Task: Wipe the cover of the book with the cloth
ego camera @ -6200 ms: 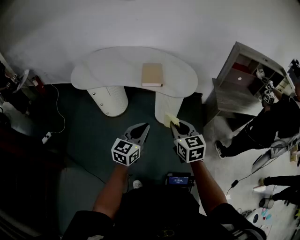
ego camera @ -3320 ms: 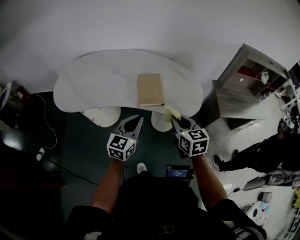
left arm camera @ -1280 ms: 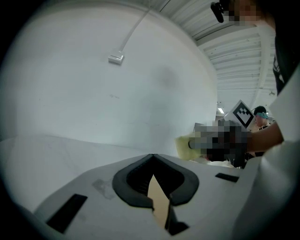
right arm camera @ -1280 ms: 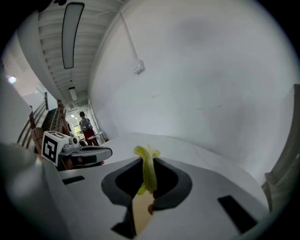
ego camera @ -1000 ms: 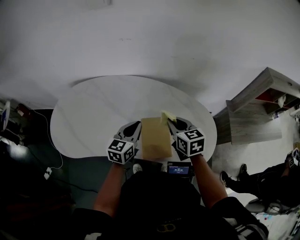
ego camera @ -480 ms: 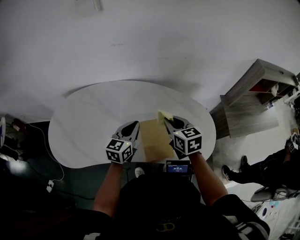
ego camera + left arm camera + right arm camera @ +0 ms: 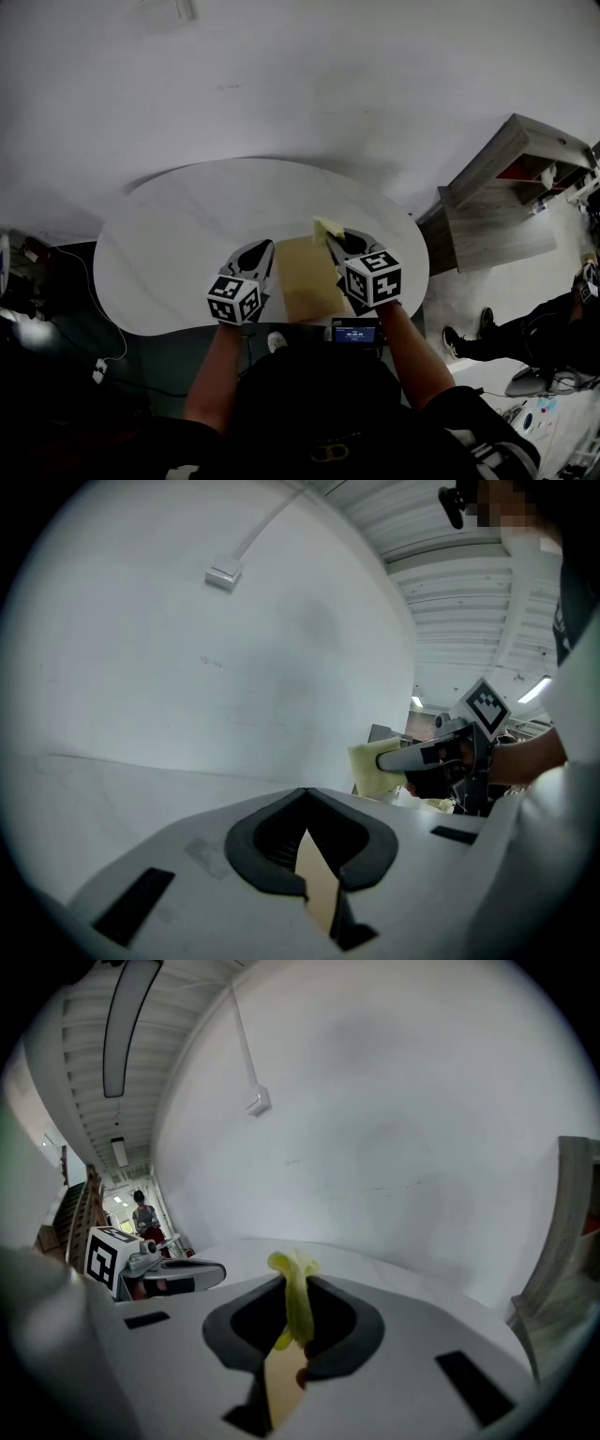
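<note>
At the worktop's (image 7: 187, 244) near edge lies the book (image 7: 307, 289); both tools, earlier well short of it, now flank it. The right tool (image 7: 330, 240) pinches the cloth (image 7: 324, 228) over its far corner; the left tool (image 7: 266, 247) is closed, empty.

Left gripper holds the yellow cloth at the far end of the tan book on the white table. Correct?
No: the right gripper holds the yellow cloth, as the right gripper view shows. The rest stands: at the far end of the tan book on the white table.
</note>
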